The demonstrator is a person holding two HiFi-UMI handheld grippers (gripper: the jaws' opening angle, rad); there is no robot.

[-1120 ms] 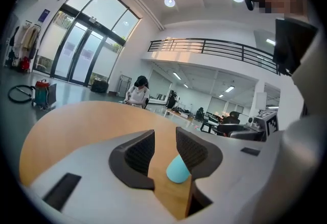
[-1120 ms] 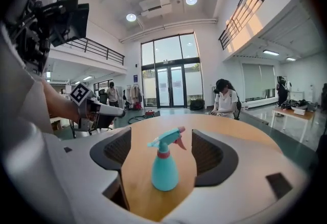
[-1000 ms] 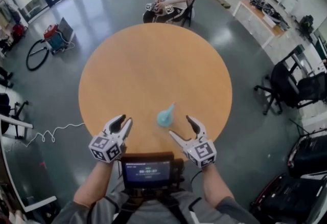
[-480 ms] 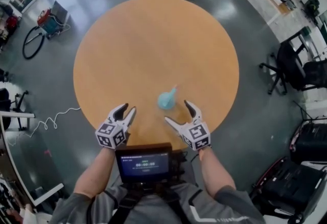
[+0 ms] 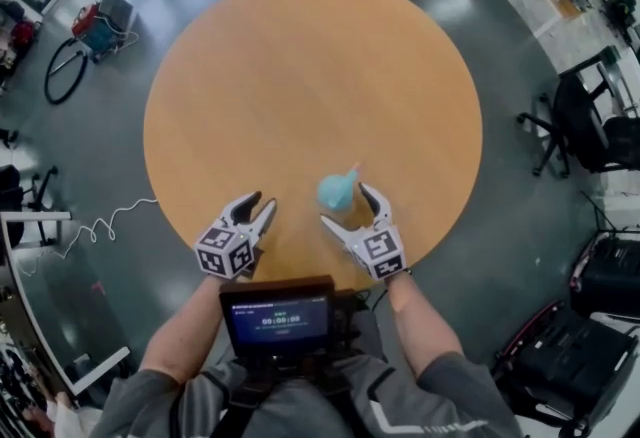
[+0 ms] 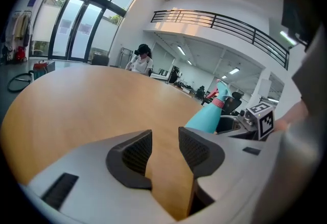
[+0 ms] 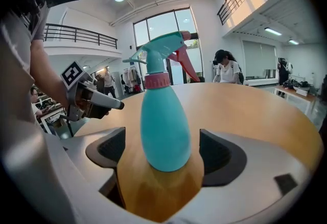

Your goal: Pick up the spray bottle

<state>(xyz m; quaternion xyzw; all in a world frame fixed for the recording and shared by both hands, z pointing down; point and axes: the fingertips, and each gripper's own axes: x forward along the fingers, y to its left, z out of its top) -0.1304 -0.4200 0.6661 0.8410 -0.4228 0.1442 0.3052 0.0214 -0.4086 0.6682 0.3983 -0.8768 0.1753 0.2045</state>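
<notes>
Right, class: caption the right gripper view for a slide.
Right tongs, just opened, straddle the upright teal spray bottle on the wooden table, not yet gripping.

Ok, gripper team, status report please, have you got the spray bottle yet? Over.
Left gripper jaws just opened, empty. Right gripper jaws just opened, spray bottle upright between them, not gripped. Nothing in the way.

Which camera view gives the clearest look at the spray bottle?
The right gripper view. There the spray bottle stands upright, large and central, between the open jaws of the right hand-held gripper, with trigger and pink collar clear. The head view shows it small, from above. The left gripper view shows only part of it, off-centre.
</notes>
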